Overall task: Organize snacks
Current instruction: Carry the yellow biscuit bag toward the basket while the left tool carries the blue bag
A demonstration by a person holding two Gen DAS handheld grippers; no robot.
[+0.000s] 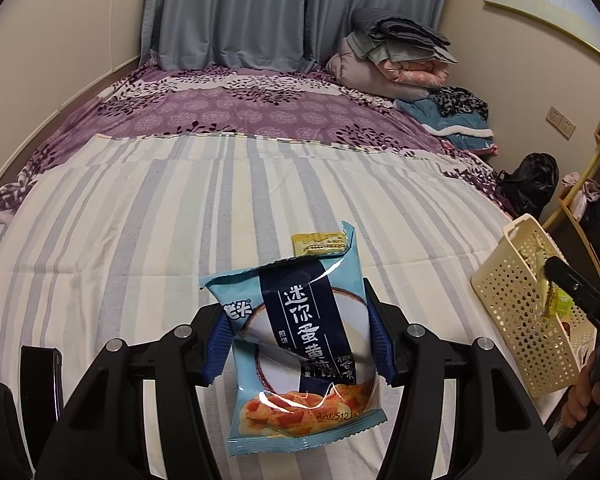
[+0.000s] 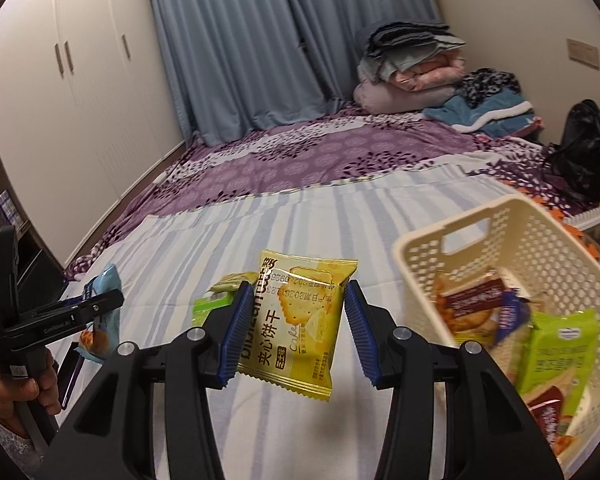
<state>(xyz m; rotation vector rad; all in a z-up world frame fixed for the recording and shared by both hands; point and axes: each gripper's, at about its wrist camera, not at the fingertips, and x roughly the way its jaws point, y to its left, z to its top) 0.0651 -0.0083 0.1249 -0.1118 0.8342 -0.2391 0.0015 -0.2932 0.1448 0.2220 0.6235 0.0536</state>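
Observation:
My left gripper (image 1: 300, 344) is shut on a light-blue snack packet (image 1: 304, 360), held upright above the striped sheet (image 1: 140, 240). Behind it a small yellow packet (image 1: 319, 243) lies on the bed. My right gripper (image 2: 296, 332) is shut on a yellow cracker packet (image 2: 300, 320), lifted just left of the cream perforated basket (image 2: 460, 216). The basket holds several packets, among them a green one (image 2: 560, 344). A green packet (image 2: 216, 300) lies on the sheet behind the yellow one. The left gripper (image 2: 80, 312) with its blue packet (image 2: 100, 320) shows at the left, and the basket (image 1: 512, 312) at the right of the left wrist view.
The bed carries a purple floral cover (image 1: 240, 108) farther back, with folded quilts (image 1: 392, 56) and clothes (image 2: 488, 108) at its far right. A white wardrobe (image 2: 80, 80) stands left, curtains (image 2: 240, 40) behind. A black bag (image 2: 580, 148) and a shelf (image 1: 596, 184) sit right of the bed.

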